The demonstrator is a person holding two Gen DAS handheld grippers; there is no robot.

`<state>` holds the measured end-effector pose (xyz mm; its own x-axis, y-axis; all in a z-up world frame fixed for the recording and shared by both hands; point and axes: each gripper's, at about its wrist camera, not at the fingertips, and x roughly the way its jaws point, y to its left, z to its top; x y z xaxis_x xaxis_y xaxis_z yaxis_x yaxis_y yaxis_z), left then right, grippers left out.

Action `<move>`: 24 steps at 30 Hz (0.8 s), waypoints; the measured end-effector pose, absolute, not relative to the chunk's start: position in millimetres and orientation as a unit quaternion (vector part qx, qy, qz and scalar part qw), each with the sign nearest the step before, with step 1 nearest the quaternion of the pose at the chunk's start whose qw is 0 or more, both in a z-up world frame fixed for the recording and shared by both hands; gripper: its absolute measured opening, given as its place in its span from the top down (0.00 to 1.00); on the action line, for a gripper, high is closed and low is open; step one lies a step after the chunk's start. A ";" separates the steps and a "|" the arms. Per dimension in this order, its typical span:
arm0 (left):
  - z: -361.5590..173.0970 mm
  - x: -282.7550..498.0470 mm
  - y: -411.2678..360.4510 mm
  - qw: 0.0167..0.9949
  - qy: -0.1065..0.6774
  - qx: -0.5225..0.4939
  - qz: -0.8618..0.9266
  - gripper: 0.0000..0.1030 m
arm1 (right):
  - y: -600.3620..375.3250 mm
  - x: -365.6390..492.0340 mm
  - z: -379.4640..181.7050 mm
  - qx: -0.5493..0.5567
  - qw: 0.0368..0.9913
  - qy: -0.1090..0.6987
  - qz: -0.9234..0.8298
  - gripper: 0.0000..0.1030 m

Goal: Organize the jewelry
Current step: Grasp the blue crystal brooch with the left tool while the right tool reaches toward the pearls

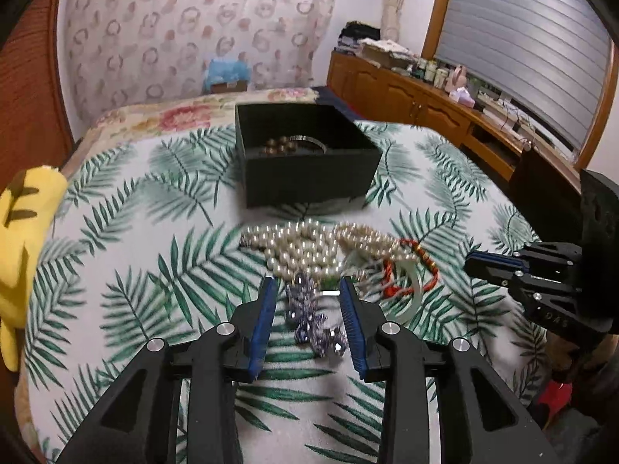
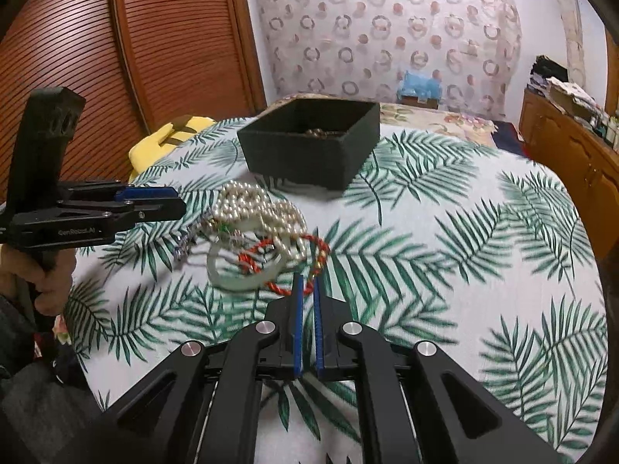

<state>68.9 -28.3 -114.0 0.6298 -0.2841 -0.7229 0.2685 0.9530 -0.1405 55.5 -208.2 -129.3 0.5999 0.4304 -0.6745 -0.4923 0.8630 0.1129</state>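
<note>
Two handheld grippers work over a bed covered in a white cloth [image 1: 116, 255] printed with green palm fronds. Nearest in the left wrist view, the left gripper [image 1: 308, 284] has its blue-padded fingers spread wide, holding nothing; a bracelet of faceted purple beads [image 1: 309, 319] lies on the cloth between them. Nearest in the right wrist view, the right gripper [image 2: 307, 280] has its fingers drawn almost together with a thin gap showing, and its tips sit at the near edge of a red twisted cord bracelet [image 2: 286, 259]; whether they pinch the cord cannot be told.

Just beyond the grippers lies the jewelry heap: the red cord overlaps a pale jade bangle [image 2: 232, 278], and behind both is a tangle of cream pearl strands [image 1: 309, 247], all touching. From the right wrist view the left gripper appears at 9 o'clock, its side printed with writing that seems to read "GenRobot.AI", though it is blurred.

Farther off, at 12 o'clock, an open black box [image 1: 309, 178] stands on the cloth, apart from the heap, with dark brown beads [image 1: 280, 146] inside. A yellow plush toy [image 1: 23, 247] sits at 9 o'clock in the left wrist view. A wooden cabinet [image 1: 406, 96] lies at 2 o'clock.
</note>
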 end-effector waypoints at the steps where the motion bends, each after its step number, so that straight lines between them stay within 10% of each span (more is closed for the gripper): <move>1: -116.3 70.3 -28.1 0.901 0.406 -0.013 -0.151 0.69 | -208.9 54.8 -131.0 -0.042 0.893 0.367 0.256 0.94; 18: -137.1 81.5 -25.3 0.892 0.432 -0.054 -0.126 0.65 | -212.7 48.9 -140.3 -0.036 0.892 0.367 0.260 0.94; 24: -134.8 77.8 -27.8 0.892 0.431 -0.051 -0.126 0.77 | -212.1 48.5 -139.9 -0.036 0.892 0.367 0.260 0.94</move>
<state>77.8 -27.8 -134.8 0.5971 -0.2687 -0.7558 0.1813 0.9631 -0.1991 48.5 -212.1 -139.9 0.5949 0.4378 -0.6741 -0.4906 0.8621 0.1270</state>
